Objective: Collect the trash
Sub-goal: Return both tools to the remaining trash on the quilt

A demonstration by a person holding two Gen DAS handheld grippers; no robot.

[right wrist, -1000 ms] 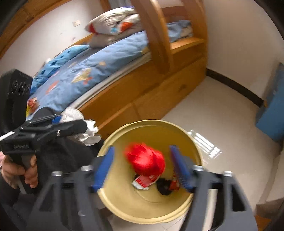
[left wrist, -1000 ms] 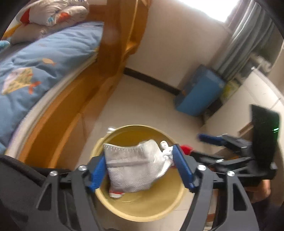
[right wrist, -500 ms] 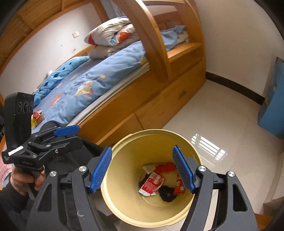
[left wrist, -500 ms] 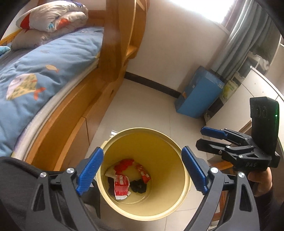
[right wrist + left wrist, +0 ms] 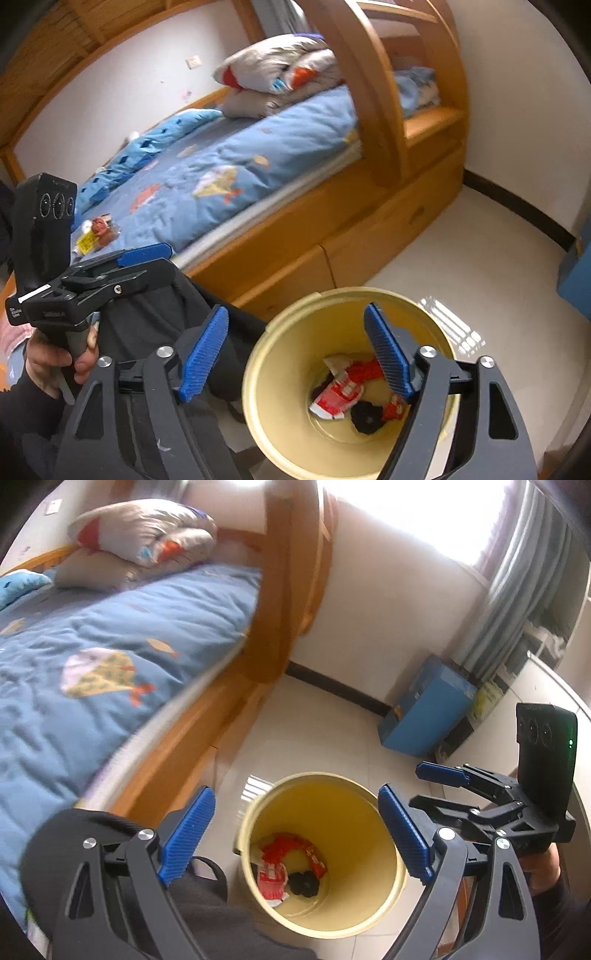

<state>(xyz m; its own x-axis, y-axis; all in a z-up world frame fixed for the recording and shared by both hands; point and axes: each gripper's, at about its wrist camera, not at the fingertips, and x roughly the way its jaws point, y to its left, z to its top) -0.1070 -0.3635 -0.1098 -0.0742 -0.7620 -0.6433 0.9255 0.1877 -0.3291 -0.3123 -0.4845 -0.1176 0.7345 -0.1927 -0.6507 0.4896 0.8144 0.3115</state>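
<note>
While both claws, left gripper [image 5: 295, 834] and right gripper [image 5: 295, 354], gape wide and empty, pale floor tiles [image 5: 317, 738] carry the lower-centre yellow bin [image 5: 376, 908], containing red wrappers [image 5: 284, 853]; the bed [image 5: 110, 635] fills the upper left.

This is a child's bedroom in a home. A wooden bunk bed [image 5: 369, 229] with drawers under it fills one side, spread with a blue quilt [image 5: 92, 657] printed with fish, a folded duvet [image 5: 280, 70] piled at its head. Grey curtains [image 5: 517, 590] hang by a bright window, and a yellow waste bin [image 5: 369, 897] stands on the pale tiled floor [image 5: 480, 266].
</note>
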